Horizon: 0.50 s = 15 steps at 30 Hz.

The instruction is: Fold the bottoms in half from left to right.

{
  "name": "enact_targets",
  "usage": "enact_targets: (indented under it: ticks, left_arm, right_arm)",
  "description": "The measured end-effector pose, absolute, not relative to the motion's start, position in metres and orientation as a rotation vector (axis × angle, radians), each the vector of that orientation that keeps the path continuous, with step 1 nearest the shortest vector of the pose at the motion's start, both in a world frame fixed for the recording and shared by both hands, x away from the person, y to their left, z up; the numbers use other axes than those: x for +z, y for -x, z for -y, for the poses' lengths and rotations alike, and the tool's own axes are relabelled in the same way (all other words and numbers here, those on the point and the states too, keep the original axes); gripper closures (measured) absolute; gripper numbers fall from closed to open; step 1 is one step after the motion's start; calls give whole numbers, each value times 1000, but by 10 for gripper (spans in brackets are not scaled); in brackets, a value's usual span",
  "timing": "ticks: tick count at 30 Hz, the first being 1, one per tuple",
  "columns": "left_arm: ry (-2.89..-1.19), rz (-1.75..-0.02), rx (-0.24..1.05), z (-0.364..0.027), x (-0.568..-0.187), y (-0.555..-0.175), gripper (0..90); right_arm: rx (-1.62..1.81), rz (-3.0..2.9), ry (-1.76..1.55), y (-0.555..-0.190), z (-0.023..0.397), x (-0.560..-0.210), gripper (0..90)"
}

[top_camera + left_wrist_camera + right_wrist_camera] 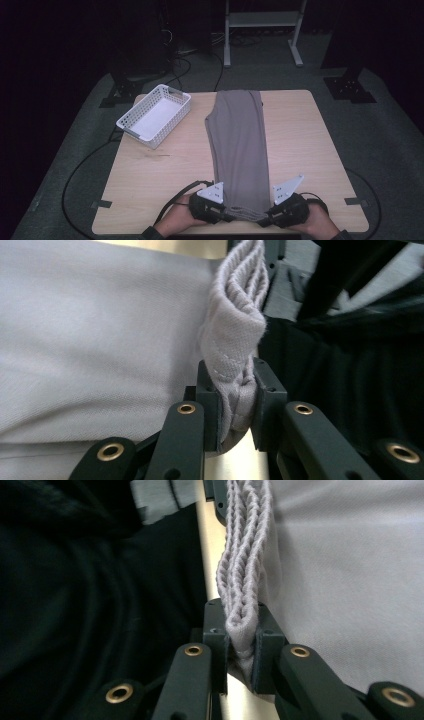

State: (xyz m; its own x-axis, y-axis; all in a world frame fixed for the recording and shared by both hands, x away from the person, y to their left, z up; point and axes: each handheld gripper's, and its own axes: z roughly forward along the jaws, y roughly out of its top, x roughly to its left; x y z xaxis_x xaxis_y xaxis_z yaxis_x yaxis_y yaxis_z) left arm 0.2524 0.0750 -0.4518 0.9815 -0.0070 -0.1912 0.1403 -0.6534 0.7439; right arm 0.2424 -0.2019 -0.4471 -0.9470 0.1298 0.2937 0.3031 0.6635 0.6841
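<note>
Grey trousers [237,145] lie folded lengthwise down the middle of the table [310,150], ribbed waistband [245,214] at the near edge. Left gripper [216,212] pinches the waistband's left corner; right gripper [272,216] pinches its right corner, pads pressed on the fabric. White basket [155,115] sits far left, well apart. No readable labels or writing.

Black tools [242,216] — brass rivets, grey plates.
</note>
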Motion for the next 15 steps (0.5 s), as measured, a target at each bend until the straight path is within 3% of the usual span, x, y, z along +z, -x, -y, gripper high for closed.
enact_targets:
  ticks: [7,15]
  left_arm:
    - [-2281,-32,-235,-75,-447,-232,776]
    - [-2203,-101,-113,-78,-422,-268,775]
  right_arm:
    - [-1141,2622,282,-221,201,-445,804]
    - [-1324,2696,394,-252,213,-424,803]
